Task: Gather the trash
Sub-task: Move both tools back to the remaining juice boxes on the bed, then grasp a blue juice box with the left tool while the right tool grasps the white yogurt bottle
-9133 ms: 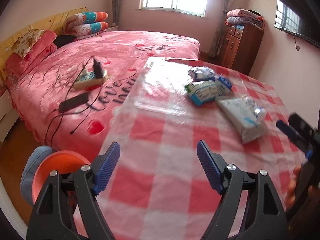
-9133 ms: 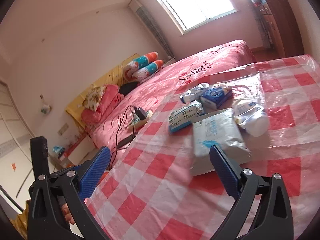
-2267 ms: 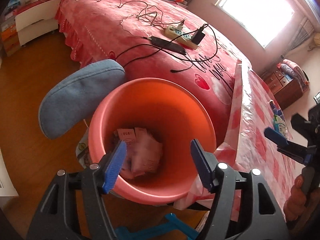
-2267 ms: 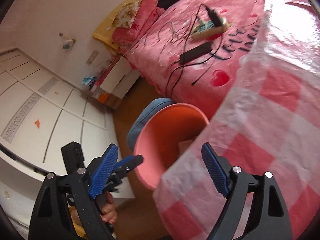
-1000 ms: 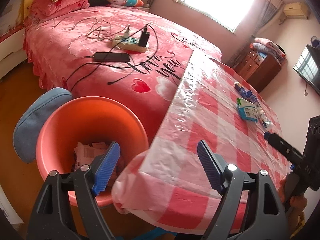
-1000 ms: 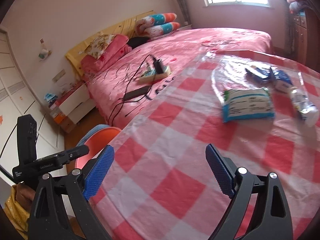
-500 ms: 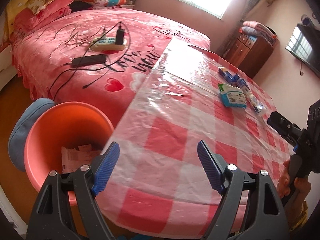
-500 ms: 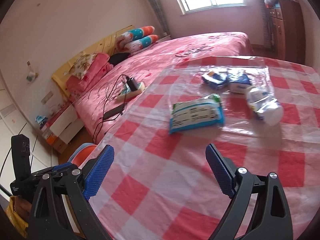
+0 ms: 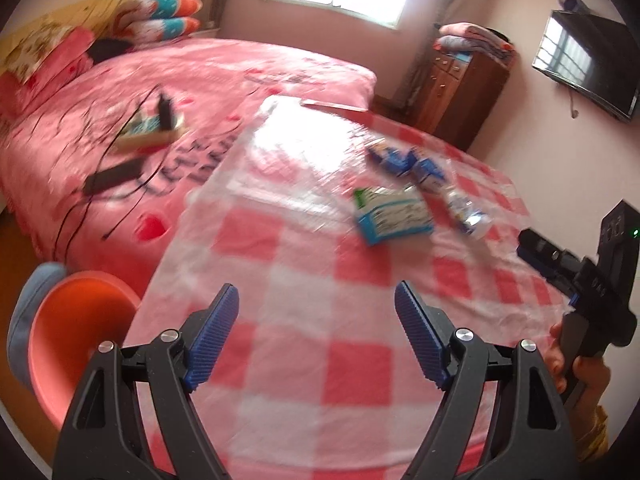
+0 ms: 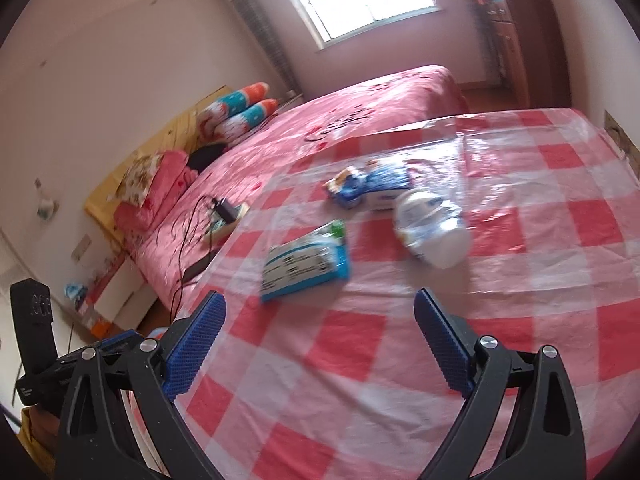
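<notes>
Trash lies on the red-and-white checked table [image 9: 304,364]: a blue-and-white flat packet [image 9: 394,216] [image 10: 306,266], a crumpled clear plastic bottle [image 9: 466,212] [image 10: 434,232], and small blue wrappers [image 9: 404,162] [image 10: 366,186] behind them. An orange bin [image 9: 76,332] stands on the floor at the table's near left corner. My left gripper [image 9: 318,320] hovers open over the near table edge, nothing between its fingers. My right gripper [image 10: 318,320] is open too, short of the packet and empty; it also shows in the left wrist view [image 9: 540,256], in a hand.
A pink bed [image 9: 192,92] lies left of the table, with a power strip [image 9: 150,132], cables and pillows on it. A blue cushion [image 9: 24,312] leans behind the bin. A wooden cabinet [image 9: 460,92] and a wall television [image 9: 588,64] stand at the back right.
Both grippers have swung from the bin side toward the table's middle. The trash items now sit closer and more central, and the bin has slid to the left edge.
</notes>
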{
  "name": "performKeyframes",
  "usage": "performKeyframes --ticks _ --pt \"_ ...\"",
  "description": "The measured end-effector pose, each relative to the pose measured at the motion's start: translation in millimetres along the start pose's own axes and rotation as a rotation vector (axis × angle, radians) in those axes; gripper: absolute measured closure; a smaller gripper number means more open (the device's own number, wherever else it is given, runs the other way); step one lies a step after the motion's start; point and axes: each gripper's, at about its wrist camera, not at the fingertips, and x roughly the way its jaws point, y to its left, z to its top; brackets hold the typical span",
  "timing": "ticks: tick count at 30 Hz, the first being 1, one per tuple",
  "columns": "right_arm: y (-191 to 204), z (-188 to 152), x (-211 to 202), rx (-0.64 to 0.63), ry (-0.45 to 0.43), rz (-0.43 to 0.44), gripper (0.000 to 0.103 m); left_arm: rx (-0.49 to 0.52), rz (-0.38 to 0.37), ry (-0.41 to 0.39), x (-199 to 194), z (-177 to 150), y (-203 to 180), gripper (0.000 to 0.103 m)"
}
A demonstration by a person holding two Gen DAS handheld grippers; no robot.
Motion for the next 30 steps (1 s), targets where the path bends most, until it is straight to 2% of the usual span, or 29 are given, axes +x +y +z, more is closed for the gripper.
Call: performKeyframes --ticks 9,14,22,30 --pt "-57 14 -4 0.110 -0.020 -0.040 0.009 0.100 -0.088 0.003 51 68 -68 0.022" --pt "-76 17 2 0.144 0.000 -0.037 0.009 0.072 -0.124 0.060 101 111 -90 0.022" --pt "-73 18 13 0.125 0.028 -0.024 0.009 -0.050 -0.043 0.160 194 160 -104 0.022" --pt "-73 19 19 0.114 0.051 -0.008 0.009 -0.105 0.035 0.254 255 182 -106 0.022"
